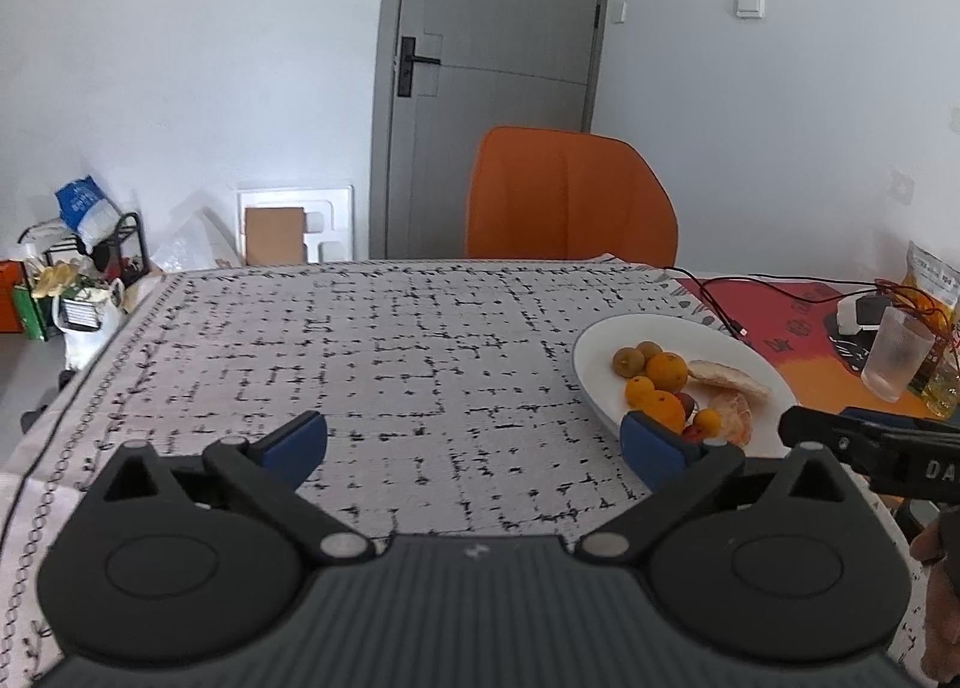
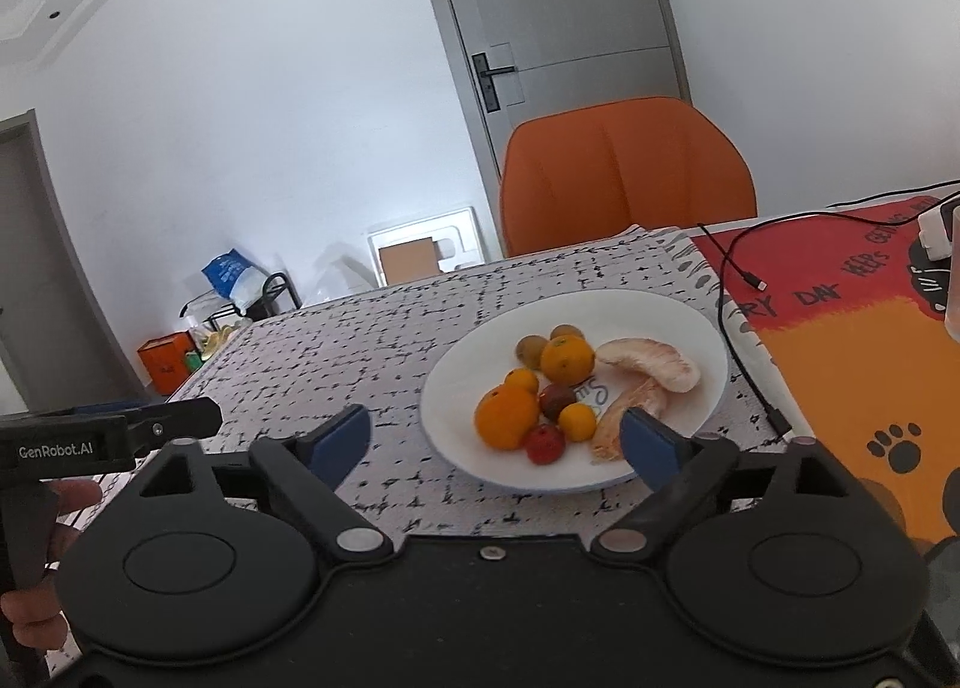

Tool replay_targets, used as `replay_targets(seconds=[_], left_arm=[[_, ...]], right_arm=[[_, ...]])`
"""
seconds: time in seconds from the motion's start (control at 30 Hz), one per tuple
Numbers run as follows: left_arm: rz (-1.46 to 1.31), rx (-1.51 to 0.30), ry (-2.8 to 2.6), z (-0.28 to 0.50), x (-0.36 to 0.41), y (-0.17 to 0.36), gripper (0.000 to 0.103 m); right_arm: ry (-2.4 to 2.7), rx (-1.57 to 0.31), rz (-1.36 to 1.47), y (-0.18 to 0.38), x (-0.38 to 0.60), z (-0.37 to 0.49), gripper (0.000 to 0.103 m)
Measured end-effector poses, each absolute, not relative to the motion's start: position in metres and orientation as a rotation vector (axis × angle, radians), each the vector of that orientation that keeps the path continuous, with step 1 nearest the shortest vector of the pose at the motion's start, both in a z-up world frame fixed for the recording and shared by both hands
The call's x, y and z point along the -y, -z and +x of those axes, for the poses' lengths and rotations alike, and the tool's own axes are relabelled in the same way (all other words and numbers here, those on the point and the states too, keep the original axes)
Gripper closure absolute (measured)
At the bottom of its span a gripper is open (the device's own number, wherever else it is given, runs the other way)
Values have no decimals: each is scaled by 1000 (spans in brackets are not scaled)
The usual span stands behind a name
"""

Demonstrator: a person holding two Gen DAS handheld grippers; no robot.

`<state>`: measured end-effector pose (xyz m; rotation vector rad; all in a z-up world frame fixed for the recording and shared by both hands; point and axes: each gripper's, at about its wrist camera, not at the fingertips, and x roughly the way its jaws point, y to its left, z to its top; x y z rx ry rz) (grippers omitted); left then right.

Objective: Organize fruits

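Both claws read spread wide and carrying nothing: my left gripper (image 1: 474, 445) hangs over bare patterned tablecloth (image 1: 384, 340), my right gripper (image 2: 495, 439) over the near rim of the white plate (image 2: 468, 382).

Hard to make out:
- Left view: my right blue finger pad (image 1: 651, 448) covers the near edge of the plate (image 1: 606, 340) and part of the fruit pile. Small red pieces behind it barely show.
- Printed lettering in the plate centre, right view, is mostly hidden under fruit.
- Pale pinkish peeled segment (image 2: 651, 364): I cannot tell which fruit it is.
- Drinking glass (image 1: 897, 352) is whole in the left view; in the right view only a sliver shows at the frame edge.

Fruit, all on the plate, clear in the right view: large orange (image 2: 507, 418), second orange (image 2: 567, 358), two small brownish-green round ones (image 2: 531, 350), dark reddish one (image 2: 557, 398), red one (image 2: 545, 443), small yellow-orange one (image 2: 577, 421).

View differences:
- Only the right view shows the paw prints (image 2: 897, 445) on the red-orange mat (image 2: 840, 364).
- Only the left view shows the yellow packet (image 1: 930, 274) behind the glass.
- Each view catches the other tool at its edge
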<state>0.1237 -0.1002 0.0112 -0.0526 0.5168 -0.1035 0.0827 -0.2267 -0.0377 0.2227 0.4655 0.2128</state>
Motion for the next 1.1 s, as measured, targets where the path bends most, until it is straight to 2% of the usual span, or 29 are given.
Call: replay_targets(seconds=[0.13, 1.1], left_arm=[[-60, -509, 92, 109, 93, -15, 0], [-44, -490, 25, 42, 52, -24, 0]], right_arm=[[-225, -453, 201, 33, 221, 70, 0], [-222, -434, 216, 19, 200, 21, 0]])
